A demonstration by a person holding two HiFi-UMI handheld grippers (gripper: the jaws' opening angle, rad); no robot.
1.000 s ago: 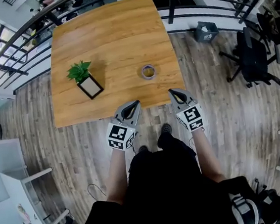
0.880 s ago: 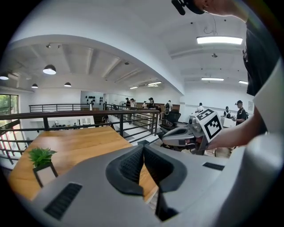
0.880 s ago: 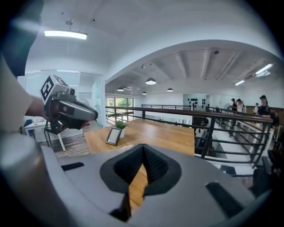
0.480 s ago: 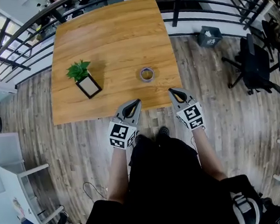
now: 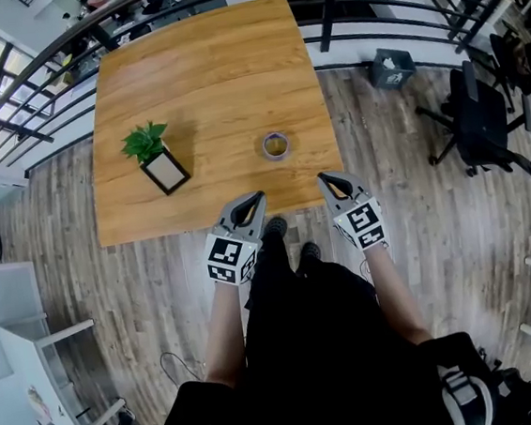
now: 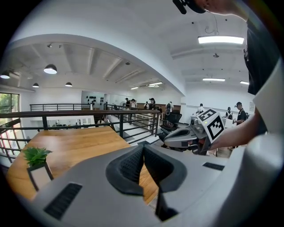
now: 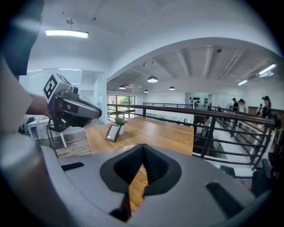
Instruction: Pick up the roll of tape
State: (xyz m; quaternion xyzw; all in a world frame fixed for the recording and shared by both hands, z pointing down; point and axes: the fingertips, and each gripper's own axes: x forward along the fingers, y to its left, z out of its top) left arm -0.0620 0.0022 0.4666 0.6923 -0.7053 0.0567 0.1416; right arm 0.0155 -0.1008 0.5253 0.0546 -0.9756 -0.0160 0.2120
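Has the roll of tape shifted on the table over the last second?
No. The roll of tape keeps its spacing from the plant and from the near edge of the table. Only the head view itself has drifted slightly.

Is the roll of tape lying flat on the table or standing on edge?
Lying flat: the head view shows the roll of tape as a ring, its hole facing up.

The roll of tape (image 5: 275, 145) lies on the table (image 5: 204, 72), right of the plant (image 5: 146, 142).
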